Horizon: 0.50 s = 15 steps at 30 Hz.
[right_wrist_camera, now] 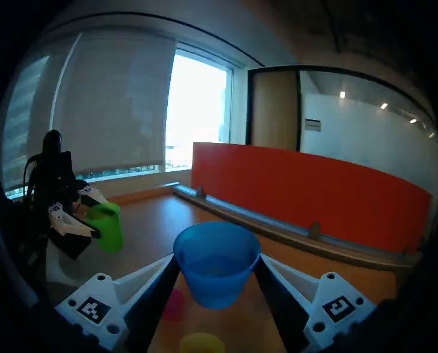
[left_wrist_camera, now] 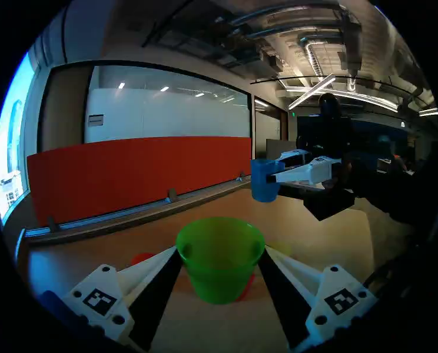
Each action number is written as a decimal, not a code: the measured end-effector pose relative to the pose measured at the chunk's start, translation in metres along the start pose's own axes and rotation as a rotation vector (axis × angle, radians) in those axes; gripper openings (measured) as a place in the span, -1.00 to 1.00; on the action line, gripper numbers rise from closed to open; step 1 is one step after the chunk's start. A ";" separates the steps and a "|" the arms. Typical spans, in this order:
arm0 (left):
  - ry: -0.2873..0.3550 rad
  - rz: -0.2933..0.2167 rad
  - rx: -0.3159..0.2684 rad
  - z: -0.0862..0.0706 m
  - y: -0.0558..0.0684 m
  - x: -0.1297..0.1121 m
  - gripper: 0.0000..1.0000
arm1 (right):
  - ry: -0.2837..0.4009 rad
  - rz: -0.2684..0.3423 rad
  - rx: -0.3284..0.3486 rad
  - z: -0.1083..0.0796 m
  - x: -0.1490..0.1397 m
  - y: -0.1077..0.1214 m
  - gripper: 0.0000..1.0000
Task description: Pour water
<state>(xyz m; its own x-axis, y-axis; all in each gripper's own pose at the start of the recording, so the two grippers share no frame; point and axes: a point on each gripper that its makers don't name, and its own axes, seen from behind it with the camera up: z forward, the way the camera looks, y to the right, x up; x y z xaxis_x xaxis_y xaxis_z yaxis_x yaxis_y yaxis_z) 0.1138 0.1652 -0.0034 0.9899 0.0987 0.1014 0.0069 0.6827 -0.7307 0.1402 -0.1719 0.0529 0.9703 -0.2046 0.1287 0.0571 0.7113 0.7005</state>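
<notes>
While both cups hang above surface (left_wrist_camera: 160, 229): left gripper (left_wrist_camera: 221, 254) fingers clamped on green cup (left_wrist_camera: 221, 273), upright, contents not discernible. Right gripper (right_wrist_camera: 216, 259) fingers clamped on blue cup (right_wrist_camera: 216, 282), upright; faint line on inner wall, water not confirmed. On surface below: small red item (left_wrist_camera: 141, 257), mostly hidden behind green cup and finger; small yellow cup (right_wrist_camera: 201, 342), cut off at lower edge.
</notes>
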 end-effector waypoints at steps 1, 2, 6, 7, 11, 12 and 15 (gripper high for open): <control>0.002 -0.001 0.000 0.000 0.001 0.001 0.73 | 0.004 -0.002 0.001 0.000 0.002 -0.001 0.77; 0.005 -0.003 -0.001 0.001 0.001 0.002 0.73 | 0.009 -0.004 0.002 0.000 0.004 -0.002 0.77; 0.013 -0.013 -0.007 0.002 0.005 0.005 0.73 | 0.032 -0.010 0.009 -0.001 0.011 -0.008 0.77; 0.014 -0.015 -0.009 0.002 0.006 0.005 0.73 | 0.039 -0.010 0.013 -0.001 0.012 -0.009 0.78; 0.018 -0.017 -0.016 0.004 0.010 0.006 0.73 | 0.064 -0.009 0.027 0.000 0.016 -0.016 0.77; 0.018 -0.016 -0.017 0.004 0.011 0.007 0.73 | 0.070 -0.008 0.030 0.000 0.017 -0.017 0.77; 0.020 -0.009 -0.020 0.005 0.014 0.008 0.73 | 0.092 -0.010 0.038 0.000 0.023 -0.021 0.77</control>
<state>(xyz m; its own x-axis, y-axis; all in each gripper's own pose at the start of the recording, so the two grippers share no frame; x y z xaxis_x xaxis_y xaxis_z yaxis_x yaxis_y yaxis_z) 0.1208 0.1789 -0.0093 0.9925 0.0777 0.0947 0.0185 0.6686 -0.7434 0.1610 -0.1917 0.0411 0.9874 -0.1477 0.0573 0.0598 0.6829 0.7281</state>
